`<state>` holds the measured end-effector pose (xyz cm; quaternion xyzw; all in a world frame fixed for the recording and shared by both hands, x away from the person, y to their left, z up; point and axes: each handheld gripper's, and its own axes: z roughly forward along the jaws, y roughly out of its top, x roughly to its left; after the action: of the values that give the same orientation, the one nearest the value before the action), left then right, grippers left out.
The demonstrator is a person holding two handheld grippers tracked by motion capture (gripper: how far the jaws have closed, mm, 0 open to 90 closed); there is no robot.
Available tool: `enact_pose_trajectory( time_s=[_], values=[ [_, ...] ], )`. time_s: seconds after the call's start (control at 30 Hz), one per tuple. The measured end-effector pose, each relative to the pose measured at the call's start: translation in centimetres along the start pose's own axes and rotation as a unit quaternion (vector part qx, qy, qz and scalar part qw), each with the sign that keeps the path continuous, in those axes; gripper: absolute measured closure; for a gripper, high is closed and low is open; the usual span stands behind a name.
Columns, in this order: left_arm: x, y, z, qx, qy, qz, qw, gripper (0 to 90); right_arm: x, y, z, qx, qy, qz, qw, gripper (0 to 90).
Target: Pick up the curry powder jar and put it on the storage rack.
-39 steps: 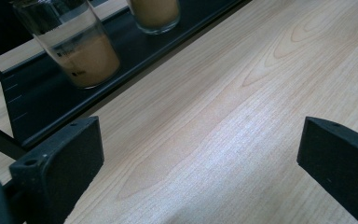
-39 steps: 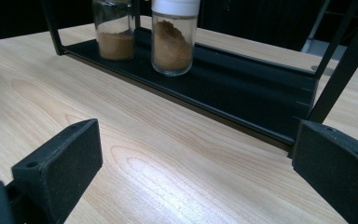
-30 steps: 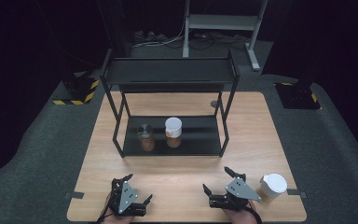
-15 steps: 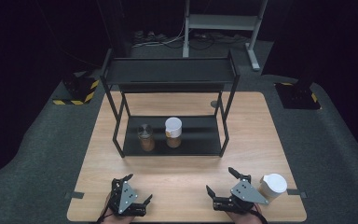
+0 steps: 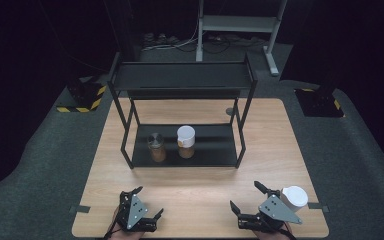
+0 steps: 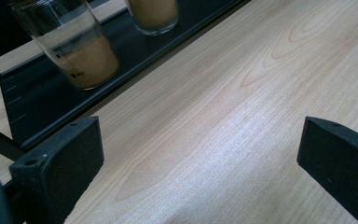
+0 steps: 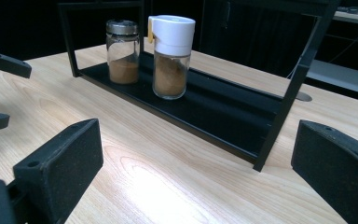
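Note:
A black two-shelf rack point(image 5: 235, 152) stands on the wooden table point(image 5: 280, 140). On its lower shelf are two glass jars of brown powder, side by side: a metal-lidded jar point(image 5: 156, 147) point(image 7: 122, 51) point(image 6: 74, 46) and a white-capped jar point(image 5: 186, 141) point(image 7: 170, 56) point(image 6: 154, 14). My left gripper point(image 5: 149, 202) point(image 6: 198, 154) rests near the table's front edge, open over bare wood. At the front right, my right gripper point(image 5: 245, 196) point(image 7: 196, 158) is also open and empty, pointing toward the rack. The left gripper's fingertips point(image 7: 4, 65) show at the left edge of the right gripper view.
A white-lidded container point(image 5: 294, 197) stands on the table just right of my right gripper. The rack's top shelf point(image 5: 182, 76) is bare. Bare wood lies between the grippers and the rack. Dark carpet surrounds the table, and a metal stand point(image 5: 240, 22) is behind.
My right gripper has shifted slightly to the right, closer to the white-lidded container. The left gripper and the jars have not moved.

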<state>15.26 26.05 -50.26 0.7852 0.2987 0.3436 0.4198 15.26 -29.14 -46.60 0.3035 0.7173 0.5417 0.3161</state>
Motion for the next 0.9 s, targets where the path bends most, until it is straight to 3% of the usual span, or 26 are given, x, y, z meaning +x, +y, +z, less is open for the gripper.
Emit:
enact_pose_trajectory(
  time_s=[0.5,0.9],
  values=[
    [0.1,0.0,0.0,0.0,-0.002,-0.001,1.0,0.8,-1.1,0.2,-2.9,0.0,-0.035,0.017,0.9993,0.1],
    [0.1,0.0,0.0,0.001,-0.002,-0.001,1.0,0.8,-2.5,-0.4,-5.8,-0.009,-0.079,0.038,0.9961,0.0]
  ],
)
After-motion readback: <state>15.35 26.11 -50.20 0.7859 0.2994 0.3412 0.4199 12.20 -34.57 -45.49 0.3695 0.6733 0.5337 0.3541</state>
